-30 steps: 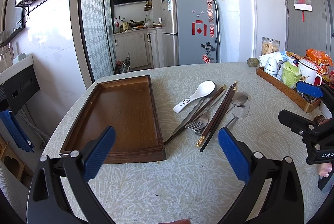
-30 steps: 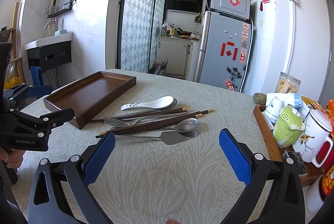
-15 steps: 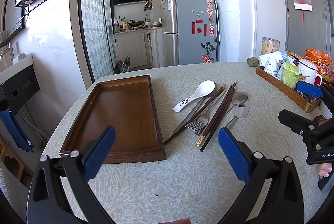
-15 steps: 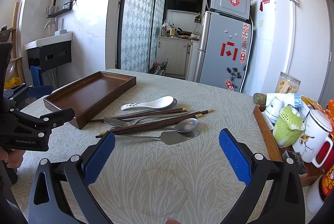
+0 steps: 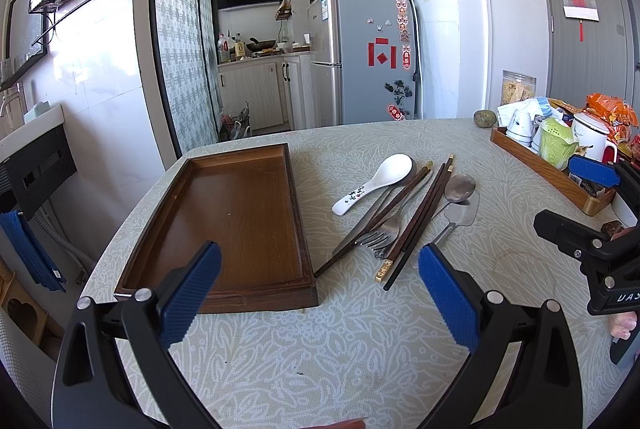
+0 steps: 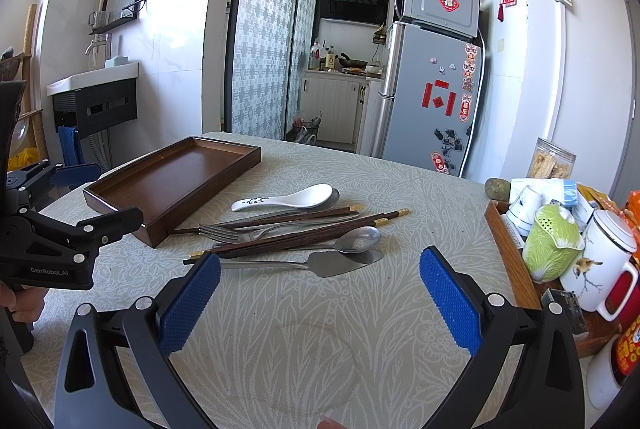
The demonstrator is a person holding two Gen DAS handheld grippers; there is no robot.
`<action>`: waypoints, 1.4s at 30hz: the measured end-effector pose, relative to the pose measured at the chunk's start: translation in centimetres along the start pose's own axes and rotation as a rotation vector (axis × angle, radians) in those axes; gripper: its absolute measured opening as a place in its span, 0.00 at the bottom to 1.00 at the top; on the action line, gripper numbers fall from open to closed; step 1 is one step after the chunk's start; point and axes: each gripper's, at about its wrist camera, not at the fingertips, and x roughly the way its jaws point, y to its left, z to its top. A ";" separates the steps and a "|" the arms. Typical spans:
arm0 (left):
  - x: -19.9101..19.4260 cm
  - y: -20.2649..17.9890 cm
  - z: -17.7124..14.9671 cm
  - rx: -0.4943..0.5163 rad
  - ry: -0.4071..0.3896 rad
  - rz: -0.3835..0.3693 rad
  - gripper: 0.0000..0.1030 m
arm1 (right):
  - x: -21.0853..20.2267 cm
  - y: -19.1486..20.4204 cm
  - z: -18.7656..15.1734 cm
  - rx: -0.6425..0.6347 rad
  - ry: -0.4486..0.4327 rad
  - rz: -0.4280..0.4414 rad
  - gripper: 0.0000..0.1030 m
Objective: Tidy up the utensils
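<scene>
An empty dark wooden tray [image 5: 240,221] [image 6: 172,181] lies on the table's left. Right of it is a loose pile of utensils: a white ceramic spoon [image 5: 376,181] [image 6: 288,199], dark chopsticks [image 5: 420,221] [image 6: 304,231], a steel fork [image 5: 380,235] [image 6: 228,231], a steel spoon [image 5: 460,185] [image 6: 356,239] and a small flat spatula [image 5: 460,215] [image 6: 332,265]. My left gripper [image 5: 318,287] is open and empty, near the tray's front right corner. My right gripper [image 6: 320,289] is open and empty, just in front of the spatula.
A second wooden tray [image 5: 536,165] [image 6: 508,257] with cups, a green cabbage-shaped pot [image 6: 548,245] and a white mug [image 6: 600,269] stands at the table's right edge. A small round stone [image 5: 485,117] lies behind it. A patterned cloth [image 6: 320,341] covers the table.
</scene>
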 end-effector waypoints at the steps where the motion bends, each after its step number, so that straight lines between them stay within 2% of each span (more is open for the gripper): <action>1: 0.0 0.0 0.0 0.000 0.000 0.000 0.97 | 0.0 0.0 0.0 0.000 0.000 0.000 0.98; 10: 0.0 0.1 -0.1 -0.008 0.008 0.003 0.97 | 0.0 -0.2 0.0 0.010 -0.001 -0.002 0.98; 16: 0.8 0.5 -0.2 -0.035 0.056 -0.038 0.97 | -0.3 -0.8 0.0 0.036 -0.012 0.008 0.98; 19: 0.8 1.1 -0.4 -0.052 0.051 -0.033 0.97 | -0.2 -0.9 0.0 0.032 -0.001 0.009 0.98; 24: 0.5 1.2 -0.1 -0.052 0.054 -0.131 0.97 | 0.0 -0.9 0.2 0.013 0.028 0.042 0.97; 29: -0.5 1.3 0.9 0.001 0.001 -0.086 0.97 | -0.5 -2.8 1.0 0.048 0.014 0.064 0.97; 33: 0.5 1.8 1.8 0.054 0.054 -0.078 0.97 | -0.2 -4.1 1.6 0.017 0.048 0.055 0.97; 35: 0.9 2.0 2.3 0.085 0.064 -0.116 0.97 | 0.3 -4.9 2.2 0.018 0.088 0.075 0.97; 38: 1.2 1.8 3.3 0.135 0.034 -0.185 0.97 | 1.4 -6.3 3.0 0.040 0.153 0.110 0.98; 42: 2.6 0.8 4.4 0.188 0.057 -0.285 0.97 | 3.4 -8.1 3.9 0.105 0.213 0.181 0.97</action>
